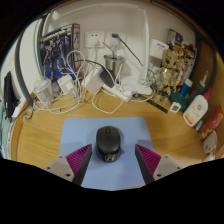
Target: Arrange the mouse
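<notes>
Where the two fingers reach forward, a dark mouse (107, 143) sits between them on a pale blue mouse mat (82, 131), gaps showing on either side of it, so the jaws of the gripper (109, 162) are released, not pressing on anything. Purple-pink pads (76, 158) line the inner faces of the fingers. Mat lies on a wooden worktop (40, 135). Beyond the mouse, near the wall, a tangle of white cables (78, 88) and a white power strip (119, 95). Off to the right, a cluster of small items and a white bottle (196, 109), too small to identify further. A printed box (58, 47) stands against the wall, back left.
</notes>
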The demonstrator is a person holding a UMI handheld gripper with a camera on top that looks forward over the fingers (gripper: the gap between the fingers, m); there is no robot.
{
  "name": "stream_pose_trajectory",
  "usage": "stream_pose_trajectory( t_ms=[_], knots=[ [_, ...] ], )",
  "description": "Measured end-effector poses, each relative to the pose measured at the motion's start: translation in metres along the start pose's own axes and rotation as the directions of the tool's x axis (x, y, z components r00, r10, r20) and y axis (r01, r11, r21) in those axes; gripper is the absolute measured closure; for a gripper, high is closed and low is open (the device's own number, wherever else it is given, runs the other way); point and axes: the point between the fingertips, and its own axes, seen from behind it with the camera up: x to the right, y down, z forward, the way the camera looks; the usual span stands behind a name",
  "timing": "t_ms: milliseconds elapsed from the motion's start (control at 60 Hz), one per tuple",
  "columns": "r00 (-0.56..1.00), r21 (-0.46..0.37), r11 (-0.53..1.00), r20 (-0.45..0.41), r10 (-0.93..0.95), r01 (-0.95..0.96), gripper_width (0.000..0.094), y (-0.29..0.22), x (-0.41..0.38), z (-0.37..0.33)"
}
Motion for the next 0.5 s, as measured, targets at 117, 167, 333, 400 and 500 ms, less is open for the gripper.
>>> stream_pose_trajectory(
  t_ms=[117, 167, 333, 400, 500],
  knots=[
    [1.000, 0.004, 1.000, -0.025, 0.014, -0.014, 0.0070, 0.019, 0.003, -0.040],
    [0.999, 0.010, 1.000, -0.041, 0.029, -0.029, 0.0073, 0.028, 0.005, -0.062],
    [0.995, 0.074, 0.995, -0.066, 0.072, -0.067, 0.0071, 0.034, 0.000, -0.151],
    [0.993, 0.120, 0.990, -0.083, 0.080, -0.070, 0.0068, 0.023, -0.005, -0.187],
    [0.992, 0.194, 0.978, -0.087, 0.096, -0.078, 0.0065, 0.001, -0.007, -0.237]
  ],
)
